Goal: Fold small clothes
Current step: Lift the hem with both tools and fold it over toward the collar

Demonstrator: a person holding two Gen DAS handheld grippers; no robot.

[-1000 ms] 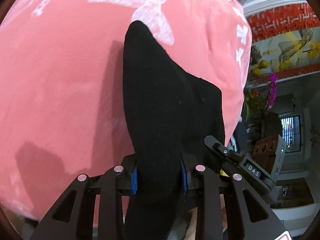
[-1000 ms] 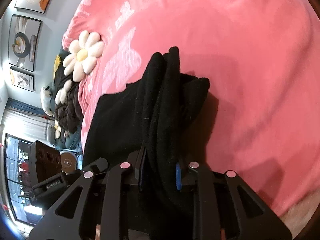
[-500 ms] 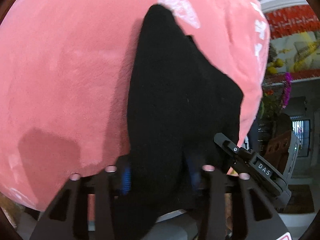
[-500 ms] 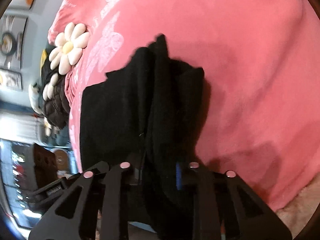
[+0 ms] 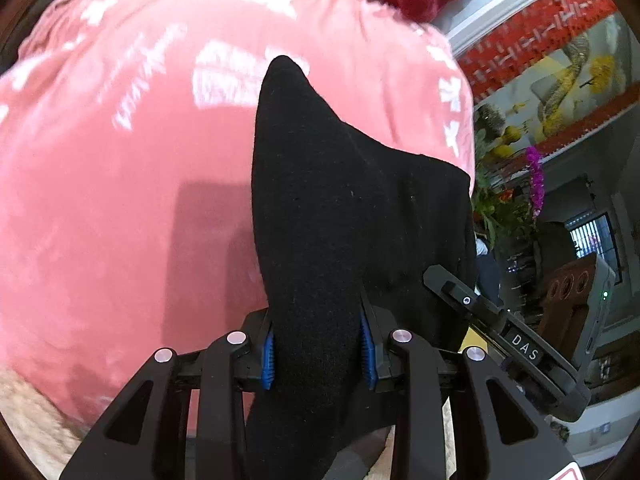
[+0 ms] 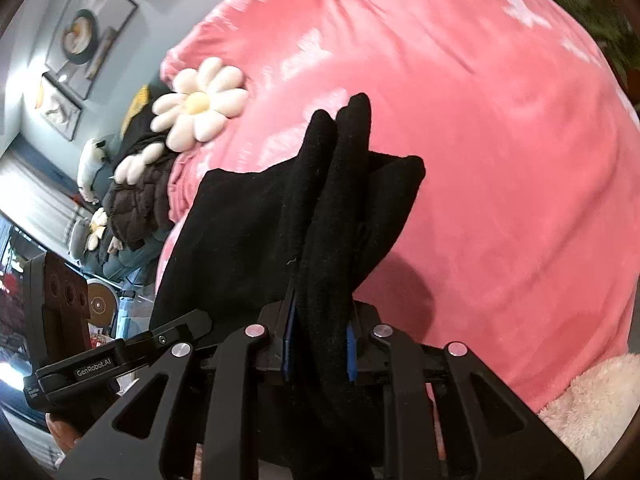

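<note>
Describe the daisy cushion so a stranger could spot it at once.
Start from the big pink blanket that fills the right wrist view, and follow its left edge. There lies the daisy cushion, against a dark brown quilted garment. Its puffy white petals and yellow centre set it apart.

black garment (image 5: 344, 208) hides both grippers' fingertips

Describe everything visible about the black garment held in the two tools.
The black garment looks like soft, matte knit or fleece, plain and unpatterned. The left tool and the right tool each pinch a bunched fold of it between blue pads. The cloth spans between them above the pink blanket, with peaks of fabric poking forward past each grip. What kind of garment it is cannot be told.
</note>
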